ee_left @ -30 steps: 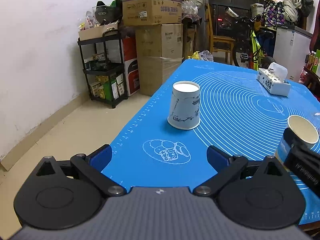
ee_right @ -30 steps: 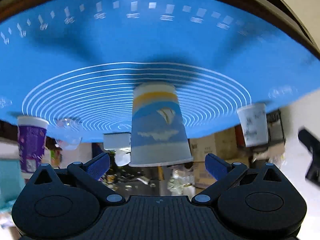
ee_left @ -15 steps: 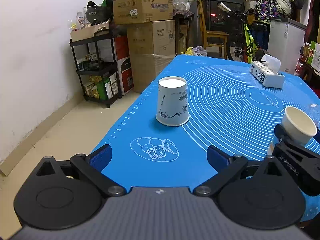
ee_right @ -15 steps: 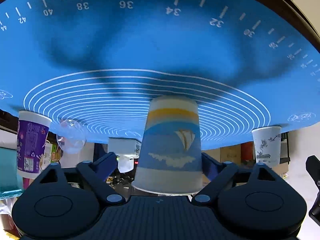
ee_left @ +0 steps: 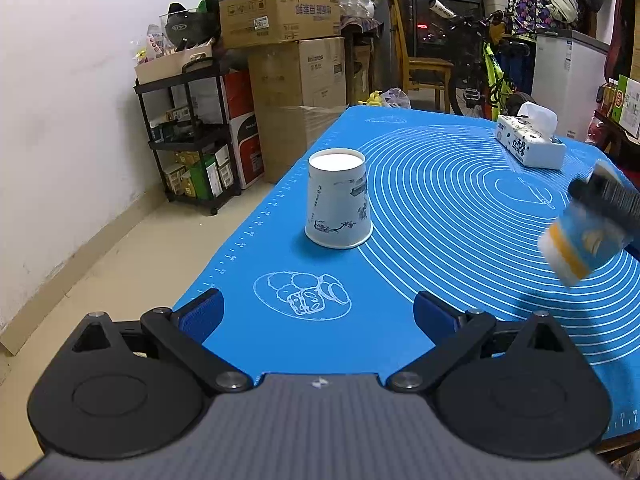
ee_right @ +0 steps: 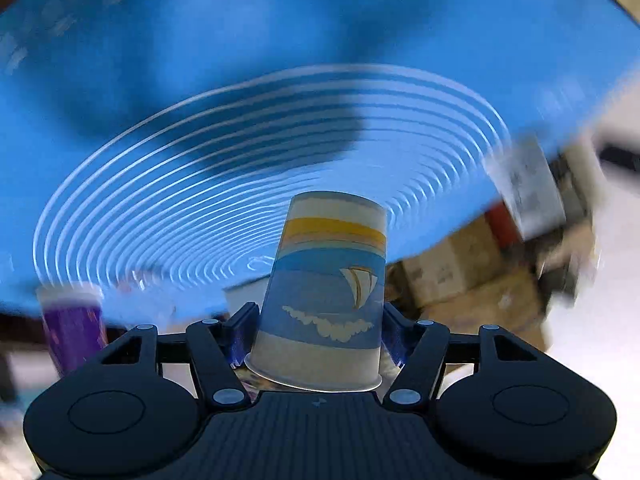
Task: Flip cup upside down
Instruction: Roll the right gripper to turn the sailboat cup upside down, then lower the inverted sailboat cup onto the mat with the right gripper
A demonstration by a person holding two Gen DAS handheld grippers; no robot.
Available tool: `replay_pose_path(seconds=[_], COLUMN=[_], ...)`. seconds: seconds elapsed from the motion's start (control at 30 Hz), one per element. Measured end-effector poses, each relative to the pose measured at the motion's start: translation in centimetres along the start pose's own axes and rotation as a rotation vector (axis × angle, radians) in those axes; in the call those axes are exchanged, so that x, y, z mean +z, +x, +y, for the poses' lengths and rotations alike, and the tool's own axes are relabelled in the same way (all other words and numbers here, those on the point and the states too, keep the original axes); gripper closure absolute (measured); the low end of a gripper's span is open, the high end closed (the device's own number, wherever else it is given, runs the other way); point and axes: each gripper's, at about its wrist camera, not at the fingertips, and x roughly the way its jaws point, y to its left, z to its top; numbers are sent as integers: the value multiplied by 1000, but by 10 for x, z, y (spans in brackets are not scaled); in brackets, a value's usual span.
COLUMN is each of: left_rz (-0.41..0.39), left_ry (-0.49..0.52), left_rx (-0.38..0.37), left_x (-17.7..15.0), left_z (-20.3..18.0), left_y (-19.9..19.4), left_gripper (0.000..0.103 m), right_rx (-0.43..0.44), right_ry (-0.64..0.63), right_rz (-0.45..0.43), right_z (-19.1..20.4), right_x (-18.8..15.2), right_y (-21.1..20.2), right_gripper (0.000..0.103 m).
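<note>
Three paper cups are in sight. The blue paper cup with a sailboat and a yellow band [ee_right: 326, 292] is pinched between the fingers of the right tool [ee_right: 316, 332], held off the desk and tilted over, its base end pointing down and left at the right edge of the left camera's view [ee_left: 580, 246]. A white paper cup with blue ink drawings [ee_left: 338, 198] stands upside down on the left part of the mat. A purple paper cup [ee_right: 72, 330] shows blurred in the right camera. The left tool [ee_left: 318, 314] hangs near, spread wide and empty.

One white tissue pack [ee_left: 528, 142] lies far right on the blue silicone mat with white rings [ee_left: 440, 200] covering the desk. Beyond are stacked cardboard boxes [ee_left: 288, 40], a black shelf rack [ee_left: 188, 136] and a bicycle [ee_left: 492, 64].
</note>
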Motion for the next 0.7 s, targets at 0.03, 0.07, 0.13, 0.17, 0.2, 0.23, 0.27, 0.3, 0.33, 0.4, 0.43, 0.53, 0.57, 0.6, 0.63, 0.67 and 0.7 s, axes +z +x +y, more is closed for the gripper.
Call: replay_pose_path(seconds=[0.03,0.07,0.13,0.17,0.2,0.23,0.27,0.3,0.33,0.4,0.43,0.53,0.57,0.6,0.63,0.67,0.7], left_rz=[0,0,-2,-3,-4,-5,-5,-6,-6,-6,-5,-5,-5,-5,-4,-2,-1], left_ry=[0,-1,-1,0,1,2,2,2,3,8,11,21,23,25,26,28,29], left_rx=[-1,-2,-4,-4,-5,-7,-9,-10,-12,-13,-13,-15,-15,-14,-14,-15,-15], left_x=[0,0,0,0,0,0,0,0,-1,-1,-2,-3,-3,-4,-4,-4,-4], left_z=[0,-1,-2,-3,-4,-5,-5,-6,-7,-9,-10,-12,-13,-14,-14,-15,-16], left_y=[0,0,0,-1,-1,-1,-1,0,0,0,0,1,1,2,2,3,3], left_gripper=[3,3,3,3,3,3,3,3,3,3,3,3,3,3,3,3,3], right_rx=[20,48,99,116,123,114,95,82,75,79,82,102,116,133,154,179,204], right_ry=[90,210,439,529,627,694,767,826,908,1082,1176,1500,1619,1715,1808,1915,2006], right_rz=[-8,-20,-57,-68,-74,-76,-75,-77,-82,-96,-108,-145,-160,-172,-184,-203,-216], right_z=[-8,-18,-36,-42,-46,-48,-49,-50,-51,-54,-55,-50,-45,-41,-34,-26,-20], right_x=[-5,-11,-25,-31,-39,-45,-51,-56,-62,-76,-83,-106,-113,-118,-121,-123,-123], right_y=[-2,-4,-9,-10,-12,-12,-12,-13,-14,-15,-16,-16,-14,-11,-8,-5,-3], right_gripper=[35,35,35,36,36,36,36,36,36,36,36,36,36,36,36,36,36])
